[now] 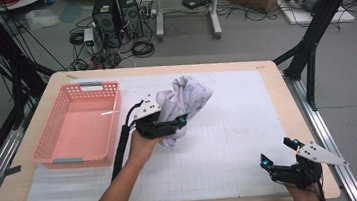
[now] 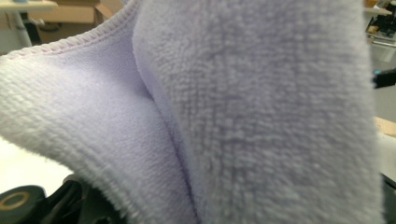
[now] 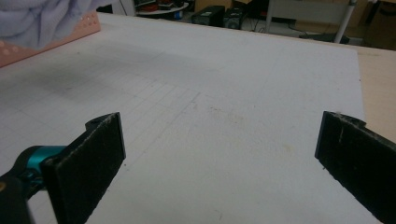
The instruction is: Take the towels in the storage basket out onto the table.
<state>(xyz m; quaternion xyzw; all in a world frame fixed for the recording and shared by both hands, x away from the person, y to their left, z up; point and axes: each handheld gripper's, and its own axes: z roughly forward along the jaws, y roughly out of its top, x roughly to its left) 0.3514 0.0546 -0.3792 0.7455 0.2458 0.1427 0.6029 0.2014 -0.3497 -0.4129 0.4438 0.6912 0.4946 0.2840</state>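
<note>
Lavender towel (image 1: 185, 105) bunched between left gripper (image 1: 175, 126) jaws.

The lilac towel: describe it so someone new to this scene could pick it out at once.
On the white gridded mat covering the wooden table, look just right of the pink plastic basket. The lilac towel is bunched and held up in the left gripper. It is the one soft, fleecy thing here, with a faint printed pattern and a stitched hem.
</note>
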